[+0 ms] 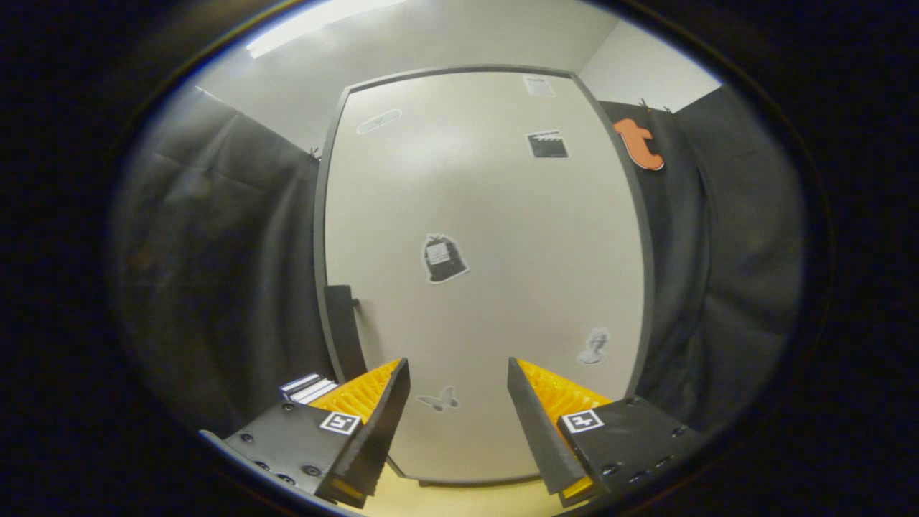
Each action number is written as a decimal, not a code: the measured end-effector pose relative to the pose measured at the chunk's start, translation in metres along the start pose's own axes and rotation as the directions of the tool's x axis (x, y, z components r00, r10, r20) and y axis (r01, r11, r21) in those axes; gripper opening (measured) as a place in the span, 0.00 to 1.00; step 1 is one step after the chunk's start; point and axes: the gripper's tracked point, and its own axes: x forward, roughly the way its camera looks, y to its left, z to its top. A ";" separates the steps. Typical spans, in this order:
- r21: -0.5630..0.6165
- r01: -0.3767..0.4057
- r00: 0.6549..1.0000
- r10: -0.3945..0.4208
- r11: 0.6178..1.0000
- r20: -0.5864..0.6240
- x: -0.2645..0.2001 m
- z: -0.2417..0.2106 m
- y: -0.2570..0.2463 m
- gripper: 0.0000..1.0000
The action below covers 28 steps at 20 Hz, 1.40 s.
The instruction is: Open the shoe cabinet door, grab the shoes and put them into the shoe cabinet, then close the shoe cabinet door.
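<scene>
The shoe cabinet door stands straight ahead of me, a tall pale panel in a dark frame, closed flat, with several small stickers on it. A dark vertical handle sits on its left edge, just beyond my left finger. My gripper is open, its two fingers spread wide, and nothing lies between them; the door's lower part shows through the gap.
Black cloth walls hang on both sides of the cabinet. A small stack of flat items lies low at the left, behind my left finger. A strip of pale wooden floor shows under the door.
</scene>
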 end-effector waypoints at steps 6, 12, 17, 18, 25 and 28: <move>-0.024 -0.018 0.998 0.019 1.000 0.056 -0.051 0.040 -0.079 0.88; -0.035 -0.033 0.995 0.036 0.999 0.091 -0.093 0.065 -0.167 0.90; 0.080 -0.048 0.989 0.036 0.996 0.141 -0.104 0.071 -0.247 0.95; 0.120 -0.060 0.992 0.046 0.991 0.121 -0.101 0.064 -0.259 0.95; 0.056 0.057 0.990 -0.064 0.997 0.126 -0.078 0.023 -0.400 0.95; -0.004 0.108 0.983 -0.106 0.994 0.152 -0.065 0.009 -0.443 0.95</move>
